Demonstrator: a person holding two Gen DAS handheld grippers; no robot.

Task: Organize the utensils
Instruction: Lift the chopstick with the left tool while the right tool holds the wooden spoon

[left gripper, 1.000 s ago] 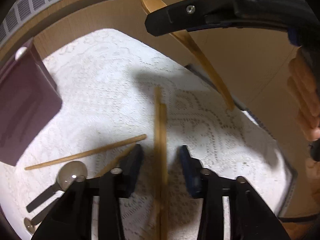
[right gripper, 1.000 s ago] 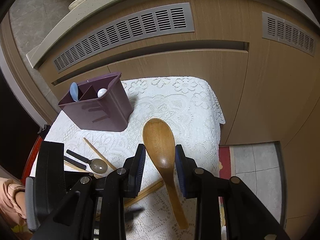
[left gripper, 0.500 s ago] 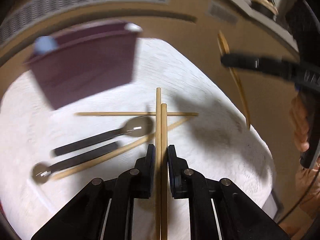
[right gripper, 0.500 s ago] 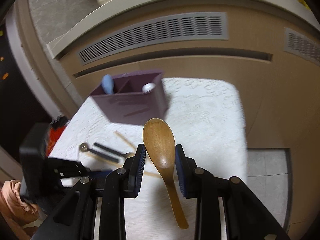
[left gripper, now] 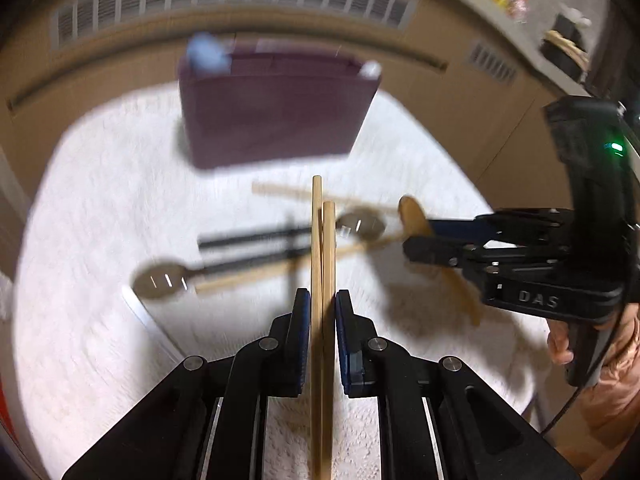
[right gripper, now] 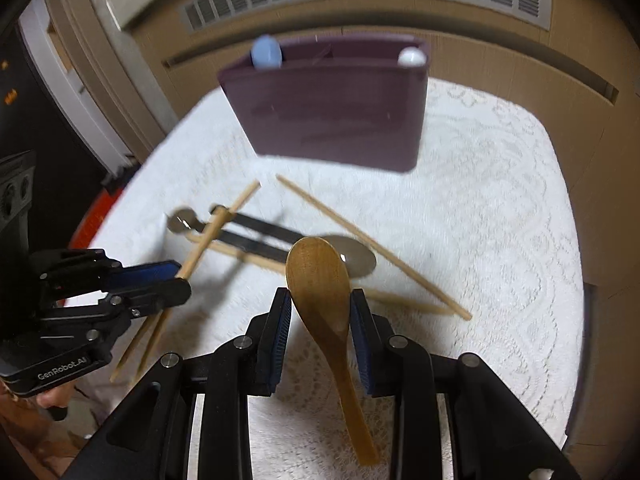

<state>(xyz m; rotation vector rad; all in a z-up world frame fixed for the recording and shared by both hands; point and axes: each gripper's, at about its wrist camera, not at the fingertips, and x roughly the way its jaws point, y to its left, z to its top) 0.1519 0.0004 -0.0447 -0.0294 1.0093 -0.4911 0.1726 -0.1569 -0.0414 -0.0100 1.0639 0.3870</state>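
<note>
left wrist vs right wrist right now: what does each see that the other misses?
Left wrist only: clutter on the counter top and the left gripper shut on a chopstick pair.

Right wrist only: the right gripper clamped on the wooden spoon, head-on.

Both: the purple utensil holder, loose chopsticks and black-handled metal spoons on the lace cloth.

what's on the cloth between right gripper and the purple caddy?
Right wrist view: a metal spoon, loose chopsticks and black-handled utensils lie between right gripper and caddy.
</note>
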